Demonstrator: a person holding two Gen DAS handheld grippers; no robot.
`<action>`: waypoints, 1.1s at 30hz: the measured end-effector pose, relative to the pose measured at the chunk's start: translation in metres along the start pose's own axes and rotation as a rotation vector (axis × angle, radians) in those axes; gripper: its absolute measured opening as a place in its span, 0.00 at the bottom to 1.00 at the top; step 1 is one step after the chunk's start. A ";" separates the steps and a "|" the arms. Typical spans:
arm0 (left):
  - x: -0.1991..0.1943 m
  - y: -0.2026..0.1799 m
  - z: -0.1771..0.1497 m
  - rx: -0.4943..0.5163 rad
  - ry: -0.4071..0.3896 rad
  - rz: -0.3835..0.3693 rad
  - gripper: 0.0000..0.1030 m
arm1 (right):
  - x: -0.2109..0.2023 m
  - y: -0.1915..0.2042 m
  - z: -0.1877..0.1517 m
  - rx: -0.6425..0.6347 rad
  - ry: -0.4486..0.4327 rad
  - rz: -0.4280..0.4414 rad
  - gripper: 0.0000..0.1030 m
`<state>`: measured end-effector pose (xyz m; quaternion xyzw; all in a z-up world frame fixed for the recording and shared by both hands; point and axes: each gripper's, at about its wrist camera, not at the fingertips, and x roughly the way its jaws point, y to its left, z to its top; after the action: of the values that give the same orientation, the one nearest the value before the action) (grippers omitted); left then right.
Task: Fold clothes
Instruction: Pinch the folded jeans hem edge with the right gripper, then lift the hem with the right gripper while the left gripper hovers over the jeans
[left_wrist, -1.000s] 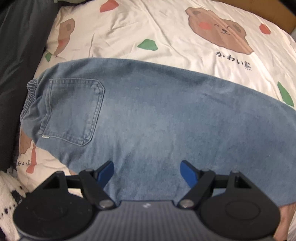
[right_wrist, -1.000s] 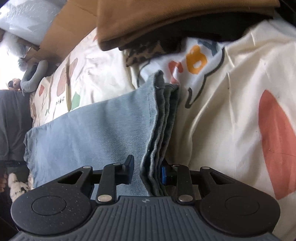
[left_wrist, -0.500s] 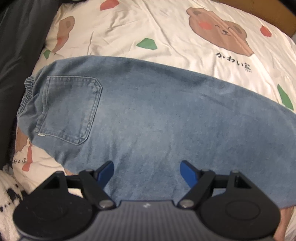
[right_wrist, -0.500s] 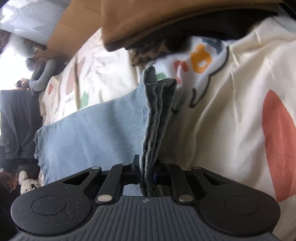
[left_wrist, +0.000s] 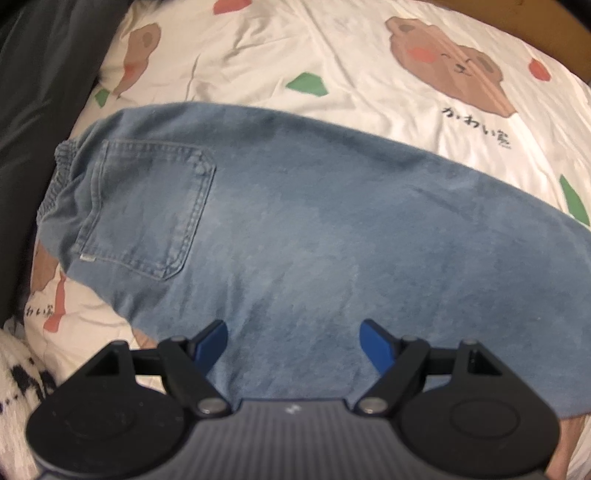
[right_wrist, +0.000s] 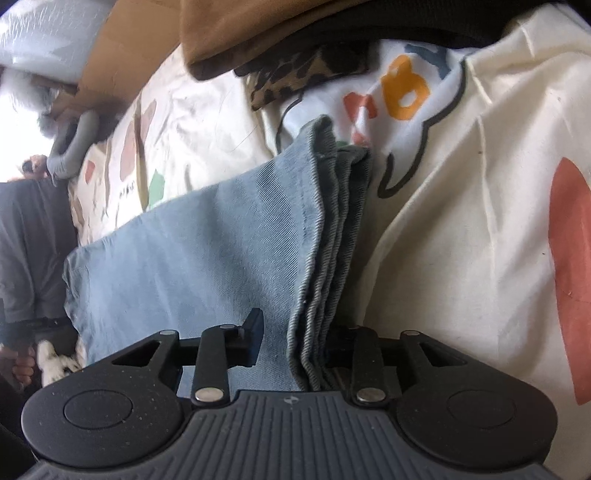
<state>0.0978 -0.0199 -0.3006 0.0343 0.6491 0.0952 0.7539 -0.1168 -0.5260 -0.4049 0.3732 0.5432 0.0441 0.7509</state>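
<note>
My left gripper (left_wrist: 293, 341) hangs over the faded blue denim jeans (left_wrist: 295, 229), which lie flat across the cream bedsheet printed with brown bears (left_wrist: 369, 66). Its blue-padded jaws stand wide apart with only flat denim below the gap, pinching nothing; the back pocket (left_wrist: 147, 210) and elastic waistband sit off to the left. At my right gripper (right_wrist: 295, 339) the stacked hem edges of the jeans (right_wrist: 325, 258) stand between my jaws. These have just been opening: the left finger (right_wrist: 253, 339) stands clear of the cloth, the layers lean toward the right one, so the hem is loose between them, not clamped.
</note>
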 end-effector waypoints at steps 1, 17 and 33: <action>0.002 0.001 -0.001 -0.006 0.003 0.001 0.78 | -0.001 0.002 0.000 -0.006 -0.003 -0.014 0.20; 0.005 -0.001 -0.006 -0.005 -0.023 -0.035 0.78 | -0.079 0.056 0.008 -0.100 -0.147 -0.053 0.08; 0.006 0.004 -0.005 -0.047 -0.106 -0.083 0.77 | -0.135 0.143 0.041 -0.258 -0.240 -0.058 0.08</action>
<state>0.0937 -0.0156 -0.3062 -0.0054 0.6067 0.0770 0.7912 -0.0885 -0.5082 -0.2074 0.2607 0.4498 0.0467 0.8529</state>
